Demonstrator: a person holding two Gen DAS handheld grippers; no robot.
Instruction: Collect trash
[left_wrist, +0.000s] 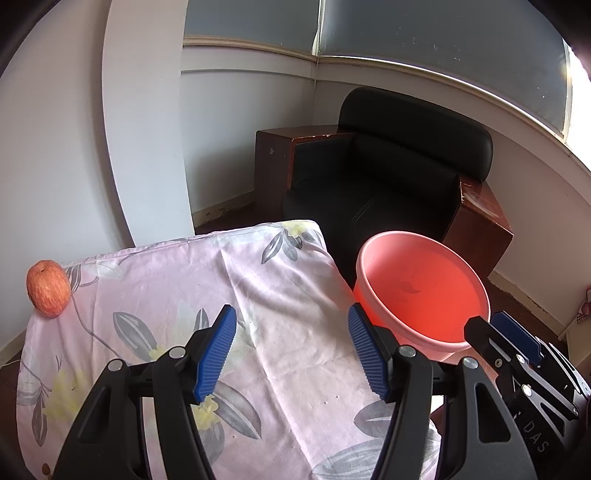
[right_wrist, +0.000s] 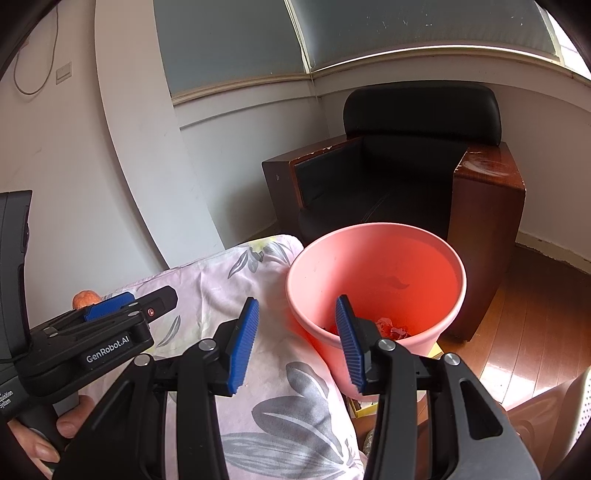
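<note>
Both grippers hang open and empty, the left gripper (left_wrist: 291, 347) over the table's flowered cloth (left_wrist: 177, 280), the right gripper (right_wrist: 297, 343) at the pink bin (right_wrist: 373, 258) holding crumpled trash (right_wrist: 391, 326), so scan the cloth carefully before reaching.

1. The left gripper (left_wrist: 291, 354) points forward and downward, its blue ribbed pads (left_wrist: 218, 354) standing wide apart with nothing between the jaws
2. The right gripper (right_wrist: 295, 343) tilts downward too, its pads (right_wrist: 242, 347) parted less widely, jaws gripping nothing
3. A hand (right_wrist: 55, 432) wraps the left gripper's handle, well behind its jaws, fingertips curled round the grip
</note>
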